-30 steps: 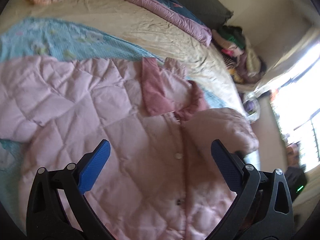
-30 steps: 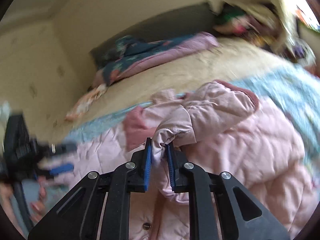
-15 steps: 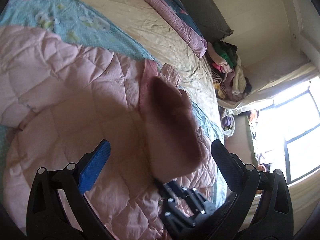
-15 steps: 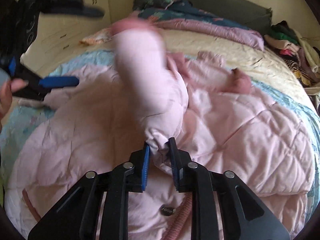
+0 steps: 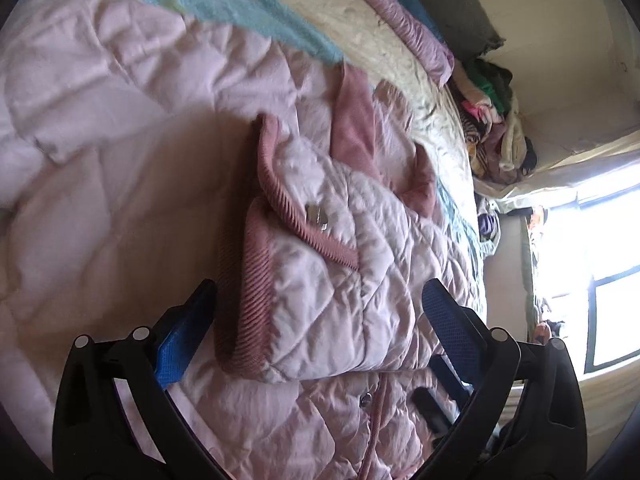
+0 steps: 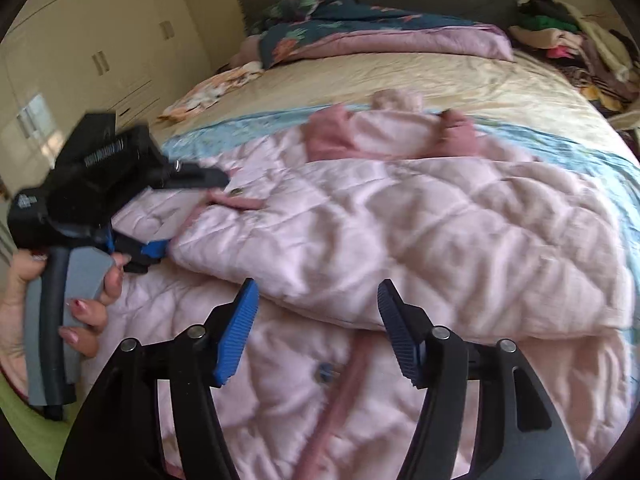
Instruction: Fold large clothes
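Both jaws wide open, nothing held. Left gripper [image 5: 316,320] hovers over the cuff [image 5: 248,288] of the sleeve [image 6: 380,236], which lies folded across the jacket [image 5: 100,200] on the bed [image 6: 400,80]. Right gripper [image 6: 316,328] sits near the sleeve's lower edge. Jacket = quilted, puffy, soft, prob light but springy, so folds may pop back. Best grab pts imo: ribbed cuff, hem, shoulder seam; pinch thru both layers.

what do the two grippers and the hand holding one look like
Both the left gripper and the right gripper have matte black plastic finger arms with silver rivets and ribbed blue pads. In the right wrist view, the left one shows a grey handle with a black trigger, held by a bare hand with painted nails.
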The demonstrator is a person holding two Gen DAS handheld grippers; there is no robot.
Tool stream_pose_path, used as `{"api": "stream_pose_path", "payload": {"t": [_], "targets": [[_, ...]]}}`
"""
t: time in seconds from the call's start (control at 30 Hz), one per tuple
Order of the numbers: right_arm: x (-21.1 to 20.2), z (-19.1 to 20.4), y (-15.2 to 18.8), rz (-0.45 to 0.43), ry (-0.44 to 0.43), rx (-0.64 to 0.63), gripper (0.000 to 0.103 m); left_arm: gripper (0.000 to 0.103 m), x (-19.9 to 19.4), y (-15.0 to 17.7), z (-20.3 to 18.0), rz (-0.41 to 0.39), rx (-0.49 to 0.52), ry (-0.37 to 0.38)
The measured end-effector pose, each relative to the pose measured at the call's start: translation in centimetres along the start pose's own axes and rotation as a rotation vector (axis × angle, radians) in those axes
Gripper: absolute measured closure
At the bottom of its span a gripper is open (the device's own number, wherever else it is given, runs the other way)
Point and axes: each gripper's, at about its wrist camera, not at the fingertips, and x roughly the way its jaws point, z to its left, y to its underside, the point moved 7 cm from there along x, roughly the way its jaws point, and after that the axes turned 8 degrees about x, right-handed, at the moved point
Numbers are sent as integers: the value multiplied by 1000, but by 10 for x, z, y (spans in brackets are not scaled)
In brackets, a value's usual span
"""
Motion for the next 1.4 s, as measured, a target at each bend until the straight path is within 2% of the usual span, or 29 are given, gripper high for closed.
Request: {"api": "stream_pose_path", "payload": {"t": [0.07, 0.13, 0.17, 0.2, 0.23, 0.33, 0.4, 0.47, 0.57, 0.63, 0.7, 0.8, 0.97, 1.07, 1.13, 1.3, 1.4], "targets": [[-11, -13, -1, -18, 11, 29, 40, 16, 7, 4, -1, 5, 8, 0], [-22, -29, -2, -41, 44, 56, 40, 42, 10, 6, -1, -5, 52, -70], [-25, -35, -2, -51, 58, 62, 40, 50, 10, 8, -1, -18, 78, -90], [-29, -41, -3, -63, 80, 66, 40, 65, 9, 9, -1, -28, 94, -84], [-32, -45, -4, -75, 106, 66, 40, 74, 7, 9, -4, -43, 120, -84], [-45, -57, -5, -119, 159, 59, 40, 86, -5, 7, -13, -94, 199, -122], [-53, -65, -8, -143, 172, 64, 40, 88, -16, 1, -24, -133, 246, -135], [-60, -73, -12, -166, 177, 83, 40, 88, -40, -9, -44, -210, 319, -160], [-68, -85, -20, -195, 181, 111, 40, 89, -73, -19, -69, -309, 390, -148], [-67, -94, -22, -197, 188, 128, 40, 88, -83, -24, -73, -341, 410, -144], [-66, -100, -19, -189, 199, 145, 40, 88, -81, -28, -64, -340, 413, -174], [-62, -111, -16, -172, 193, 188, 40, 88, -61, -28, -33, -293, 420, -282], [-53, -118, -14, -139, 205, 202, 40, 87, -27, -16, 4, -199, 370, -342], [-45, -118, -18, -122, 207, 187, 40, 86, -20, -9, 18, -176, 363, -360], [-39, -117, -21, -109, 206, 187, 36, 85, -19, -7, 23, -167, 358, -362], [-19, -115, -27, -70, 184, 206, 35, 84, -15, -4, 23, -159, 374, -369], [-2, -124, -25, -24, 204, 228, 35, 83, -15, -3, 25, -155, 369, -370]]}}
